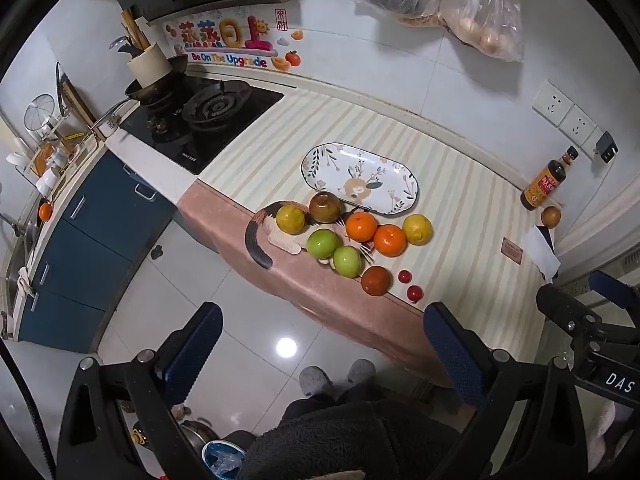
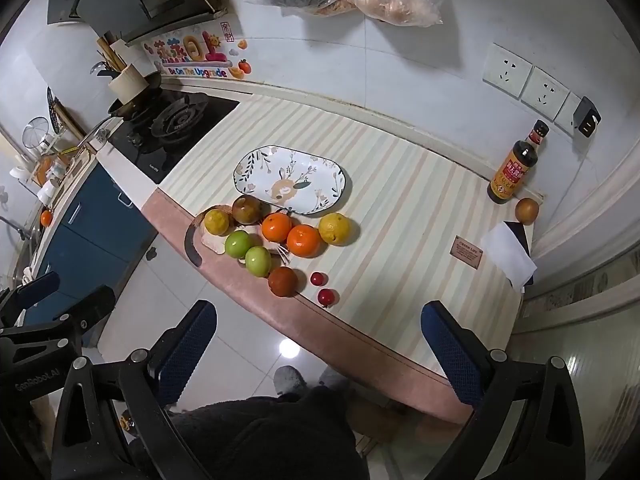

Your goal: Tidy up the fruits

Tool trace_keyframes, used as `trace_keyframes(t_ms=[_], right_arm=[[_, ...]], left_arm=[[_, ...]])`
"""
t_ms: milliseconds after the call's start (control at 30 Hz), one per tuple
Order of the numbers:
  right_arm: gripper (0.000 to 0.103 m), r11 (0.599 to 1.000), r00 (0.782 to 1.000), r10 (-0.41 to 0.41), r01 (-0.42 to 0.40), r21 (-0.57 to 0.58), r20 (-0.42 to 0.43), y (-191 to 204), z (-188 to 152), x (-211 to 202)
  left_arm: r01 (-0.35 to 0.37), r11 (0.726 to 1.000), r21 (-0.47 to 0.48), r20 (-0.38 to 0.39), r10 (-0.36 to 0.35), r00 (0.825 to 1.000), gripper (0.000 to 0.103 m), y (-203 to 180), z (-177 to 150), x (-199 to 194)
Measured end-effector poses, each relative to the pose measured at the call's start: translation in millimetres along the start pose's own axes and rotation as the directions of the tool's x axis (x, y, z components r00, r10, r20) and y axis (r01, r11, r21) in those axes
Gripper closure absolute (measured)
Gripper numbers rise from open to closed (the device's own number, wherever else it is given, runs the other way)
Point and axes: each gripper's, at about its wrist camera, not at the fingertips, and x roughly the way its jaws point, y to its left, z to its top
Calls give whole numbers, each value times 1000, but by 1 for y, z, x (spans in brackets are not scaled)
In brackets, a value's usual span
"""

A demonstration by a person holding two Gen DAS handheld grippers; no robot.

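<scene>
A cluster of fruit lies on the striped counter mat by the front edge: two orange tangerines, two green apples, two yellow citrus, a brownish apple, a dark red-brown fruit and two small red fruits. An oval floral plate sits just behind them, empty. My left gripper is open and empty, held back over the floor. My right gripper is open and empty, also before the counter edge.
A soy sauce bottle and a lone brown fruit stand at the right wall, by a white folded paper. A gas stove with a pan is at the left. Plastic bags hang on the wall.
</scene>
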Motion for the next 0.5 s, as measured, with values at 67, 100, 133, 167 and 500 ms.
trace_keyframes(t_ms=[67, 100, 133, 167, 500], right_arm=[[0, 1000, 1000, 2, -2, 1, -1, -3, 1, 3], [0, 1000, 1000, 1, -1, 0, -1, -3, 2, 2], [0, 1000, 1000, 1, -1, 0, -1, -3, 2, 2], [0, 1000, 1000, 1, -1, 1, -1, -3, 2, 2], [0, 1000, 1000, -2, 2, 0, 0, -2, 2, 2]], left_arm=[[1, 1000, 0, 0, -1, 1000, 0, 0, 0, 0], [0, 1000, 1, 0, 0, 1000, 0, 0, 0, -1], [1, 1000, 0, 1, -1, 1000, 0, -1, 0, -2], [2, 1000, -1, 1, -2, 1000, 0, 0, 1, -2], [2, 1000, 0, 1, -2, 1000, 0, -2, 8, -5]])
